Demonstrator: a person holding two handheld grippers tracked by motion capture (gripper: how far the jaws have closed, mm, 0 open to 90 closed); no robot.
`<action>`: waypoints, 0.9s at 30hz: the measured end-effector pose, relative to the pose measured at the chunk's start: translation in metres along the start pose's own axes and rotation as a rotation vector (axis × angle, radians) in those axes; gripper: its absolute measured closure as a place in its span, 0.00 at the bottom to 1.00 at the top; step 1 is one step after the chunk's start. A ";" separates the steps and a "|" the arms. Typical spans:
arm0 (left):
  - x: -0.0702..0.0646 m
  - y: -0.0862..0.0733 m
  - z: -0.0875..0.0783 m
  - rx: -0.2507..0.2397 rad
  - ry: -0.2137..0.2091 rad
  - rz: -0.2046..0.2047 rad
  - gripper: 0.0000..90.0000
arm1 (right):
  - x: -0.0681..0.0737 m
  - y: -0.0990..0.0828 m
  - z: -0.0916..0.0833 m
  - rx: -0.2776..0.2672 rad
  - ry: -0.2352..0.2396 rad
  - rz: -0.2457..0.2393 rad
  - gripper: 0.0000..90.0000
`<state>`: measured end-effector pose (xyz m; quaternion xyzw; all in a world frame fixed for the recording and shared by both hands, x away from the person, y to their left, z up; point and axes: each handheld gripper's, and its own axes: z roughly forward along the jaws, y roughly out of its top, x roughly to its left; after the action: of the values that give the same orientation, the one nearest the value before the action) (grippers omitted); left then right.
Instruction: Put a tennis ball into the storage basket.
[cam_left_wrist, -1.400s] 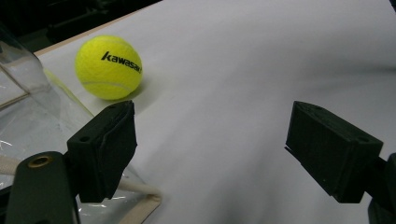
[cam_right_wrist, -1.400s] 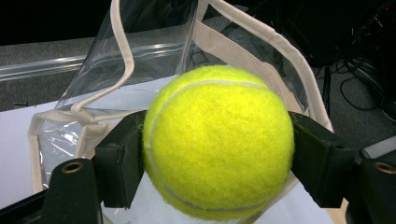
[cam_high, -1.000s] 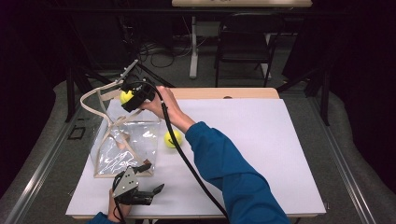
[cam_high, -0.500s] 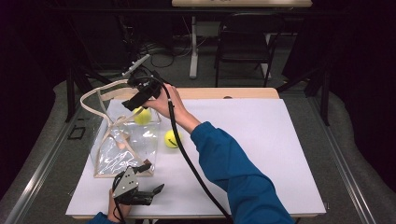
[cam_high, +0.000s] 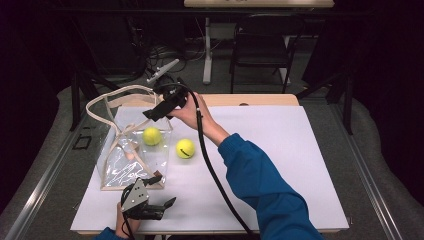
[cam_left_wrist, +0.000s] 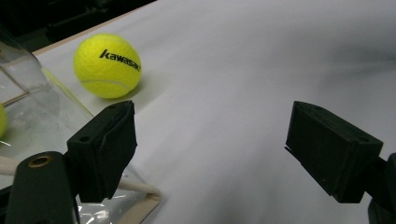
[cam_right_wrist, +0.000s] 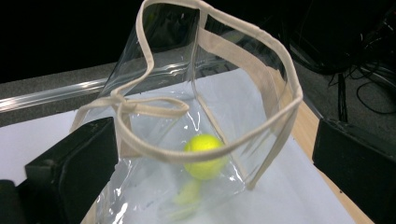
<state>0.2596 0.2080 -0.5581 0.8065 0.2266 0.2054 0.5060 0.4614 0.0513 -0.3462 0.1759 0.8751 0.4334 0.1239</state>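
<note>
High view: the right gripper, jaws just opened and empty, hangs over the bag with one ball inside, the left gripper open near it; snagging the handle might topple the bag before the second ball, beside it, goes in.

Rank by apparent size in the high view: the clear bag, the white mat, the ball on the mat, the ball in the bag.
1. white mat
2. clear bag
3. ball on the mat and ball in the bag: alike, no ranking between them.
</note>
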 end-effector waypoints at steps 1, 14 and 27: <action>0.000 0.000 0.000 -0.002 0.000 -0.002 0.18 | 0.000 -0.002 -0.002 0.000 -0.002 0.007 0.00; 0.000 -0.001 0.000 -0.004 0.010 -0.008 0.18 | -0.005 -0.029 -0.018 0.015 0.006 0.014 0.00; 0.000 -0.002 -0.002 0.000 0.012 -0.007 0.18 | 0.003 -0.050 -0.033 0.022 -0.001 0.002 0.00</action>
<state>0.2578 0.2103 -0.5586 0.8044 0.2324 0.2082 0.5055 0.4369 0.0006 -0.3675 0.1781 0.8796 0.4239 0.1220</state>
